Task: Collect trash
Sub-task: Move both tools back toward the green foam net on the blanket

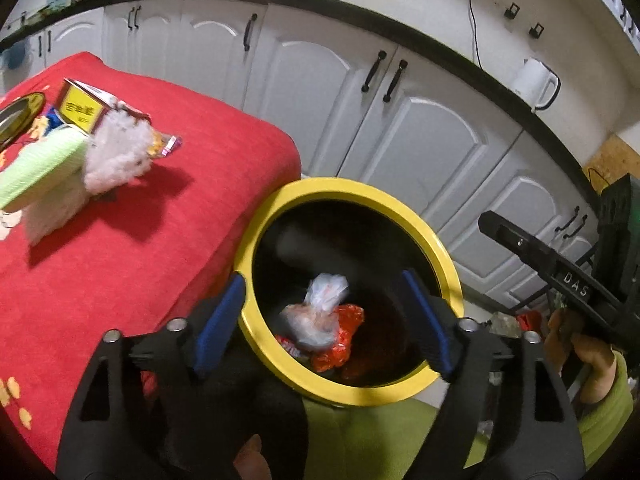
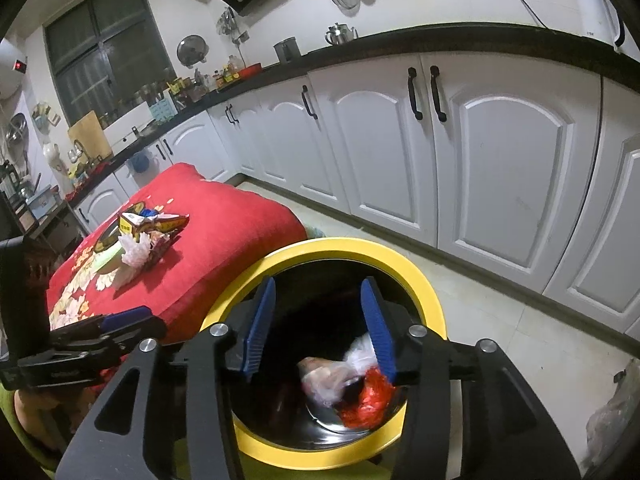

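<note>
Both tongs hang over the yellow-rimmed bin beside the red-covered worktop, the left tongs spread wide and the right tongs spread too, neither pinching anything. A knotted clear plastic bag and a red wrapper already lie inside. Left on the worktop are a white crumpled tissue, a yellow carton and small wrappers. The tissue looks light and soft; pinch its bulk. The carton seems stiff but crushable, best taken across its narrow sides.
</note>
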The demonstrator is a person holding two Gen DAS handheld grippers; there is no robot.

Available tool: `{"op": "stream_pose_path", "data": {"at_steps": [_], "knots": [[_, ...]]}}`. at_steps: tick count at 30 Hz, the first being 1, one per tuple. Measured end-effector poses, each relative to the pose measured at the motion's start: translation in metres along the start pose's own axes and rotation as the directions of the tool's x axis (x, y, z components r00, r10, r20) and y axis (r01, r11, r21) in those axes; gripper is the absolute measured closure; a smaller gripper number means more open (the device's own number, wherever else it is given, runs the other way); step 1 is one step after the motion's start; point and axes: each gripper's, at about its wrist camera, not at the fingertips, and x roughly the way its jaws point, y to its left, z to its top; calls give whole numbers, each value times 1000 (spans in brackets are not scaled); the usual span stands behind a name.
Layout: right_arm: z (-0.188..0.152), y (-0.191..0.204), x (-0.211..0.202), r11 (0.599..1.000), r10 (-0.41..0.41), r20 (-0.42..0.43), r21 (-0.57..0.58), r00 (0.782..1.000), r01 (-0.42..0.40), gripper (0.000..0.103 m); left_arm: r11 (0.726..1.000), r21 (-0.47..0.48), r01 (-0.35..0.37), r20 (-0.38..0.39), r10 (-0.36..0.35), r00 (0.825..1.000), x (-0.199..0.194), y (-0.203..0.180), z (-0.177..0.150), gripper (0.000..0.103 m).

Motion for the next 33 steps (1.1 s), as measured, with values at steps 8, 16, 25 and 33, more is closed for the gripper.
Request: {"op": "stream_pose_path", "data": {"at_steps": [8,16,25,33], "knots": [[5,16,-11,999,21,39,-27,999,-20,47,998,-38,-40,91,44,995,-27,11,9,15],[11,35,-21,998,34,79,-51,996,-30,40,992,-108,-73,187,92,978,-59,31,16,13],[14,71,-31,991,80,120,-121,989,-65,35,984,-146,-98,271,136,953,-91,47,17,11],[15,104,-30,977,135,119,-184,984,-112,31,974,-199,-106,320,167,933,-112,67,15,11]]}}
